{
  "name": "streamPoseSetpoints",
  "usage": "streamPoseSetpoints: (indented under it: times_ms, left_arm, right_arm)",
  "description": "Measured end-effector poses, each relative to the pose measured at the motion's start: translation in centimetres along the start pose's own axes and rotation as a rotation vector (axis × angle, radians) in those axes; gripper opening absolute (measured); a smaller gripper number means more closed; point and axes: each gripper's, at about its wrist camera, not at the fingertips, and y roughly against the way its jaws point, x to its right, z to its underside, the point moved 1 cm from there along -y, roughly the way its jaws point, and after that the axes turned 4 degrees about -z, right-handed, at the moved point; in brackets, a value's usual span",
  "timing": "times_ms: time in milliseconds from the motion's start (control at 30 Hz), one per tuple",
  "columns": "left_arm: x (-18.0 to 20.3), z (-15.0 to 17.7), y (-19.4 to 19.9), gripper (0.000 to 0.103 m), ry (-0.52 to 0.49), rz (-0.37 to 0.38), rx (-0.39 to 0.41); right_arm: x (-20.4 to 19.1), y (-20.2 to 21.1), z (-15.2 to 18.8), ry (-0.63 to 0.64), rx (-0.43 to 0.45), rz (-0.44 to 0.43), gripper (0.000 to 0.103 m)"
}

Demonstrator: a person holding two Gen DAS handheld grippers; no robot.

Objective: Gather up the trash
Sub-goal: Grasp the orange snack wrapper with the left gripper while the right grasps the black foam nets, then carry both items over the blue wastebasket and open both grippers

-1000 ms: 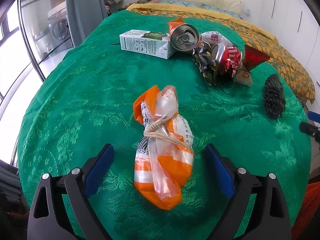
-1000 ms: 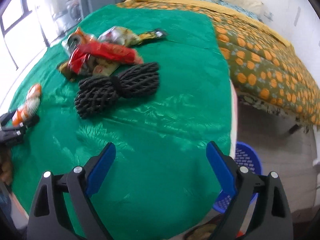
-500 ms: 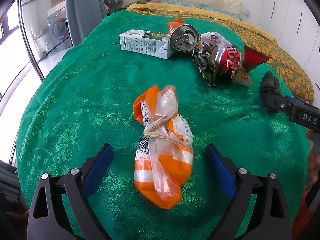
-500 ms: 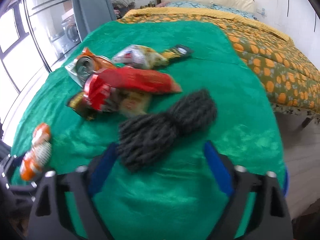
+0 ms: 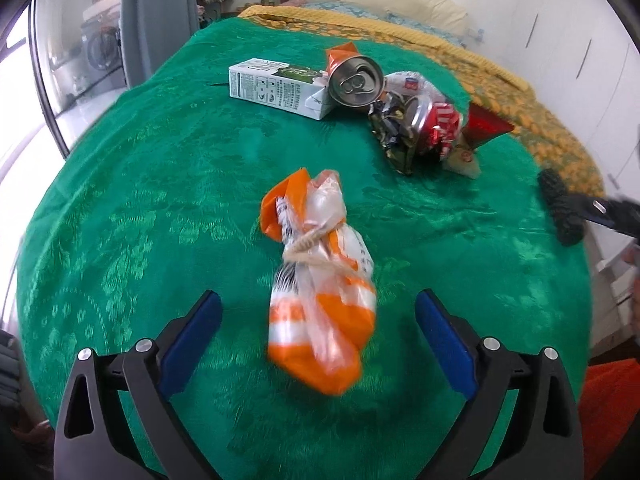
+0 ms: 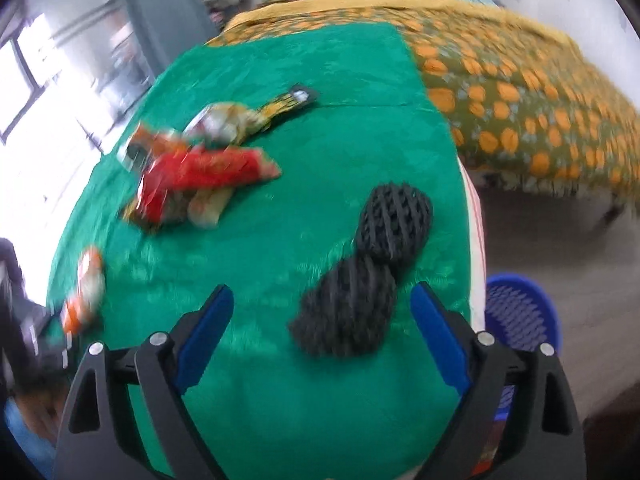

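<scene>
An orange and clear plastic bag bundle (image 5: 318,276) tied with string lies on the green tablecloth (image 5: 160,184), between the open fingers of my left gripper (image 5: 318,326). It also shows in the right wrist view (image 6: 82,292). A black netted bundle (image 6: 364,268) lies near the table's right edge, its near end between the open fingers of my right gripper (image 6: 322,320). It also shows in the left wrist view (image 5: 560,208). Neither gripper holds anything.
A white carton (image 5: 280,88), an orange can (image 5: 354,80) and crumpled red and dark wrappers (image 5: 424,128) lie at the far side. In the right wrist view, red and yellow wrappers (image 6: 200,172) lie left. A blue basket (image 6: 520,312) stands on the floor right. A bed (image 6: 520,92) lies behind.
My right gripper has swung over the black netted bundle, which now sits between its fingers, and the blue basket is back in view. My left gripper has barely moved over the orange bag.
</scene>
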Motion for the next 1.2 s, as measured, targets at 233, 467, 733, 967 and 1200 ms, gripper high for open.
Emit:
streamPoseSetpoints:
  times_ms: [233, 467, 733, 967, 1200]
  left_arm:
    - [-0.5, 0.2, 1.4, 0.096, 0.0, 0.031, 0.003]
    - [0.3, -1.0, 0.3, 0.066, -0.017, -0.032, -0.02]
    - [2.6, -1.3, 1.0, 0.042, -0.036, -0.02, 0.01]
    - [10.7, -1.9, 3.1, 0.042, -0.112, 0.138, 0.012]
    - [23.8, -3.2, 2.9, 0.042, -0.242, 0.306, -0.017]
  right_arm:
    - [1.5, -2.9, -1.3, -0.109, -0.057, 0.07, 0.08]
    - [-0.3, -1.6, 0.1, 0.064, -0.021, 0.039, 0.045]
    - [-1.4, 1.0, 2.4, 0.191, 0.009, -0.069, 0.044]
    - [1.8, 4.2, 3.4, 0.192, 0.048, -0.097, 0.044]
    - [11.6, 7.3, 3.0, 0.067, 0.092, -0.006, 0.044]
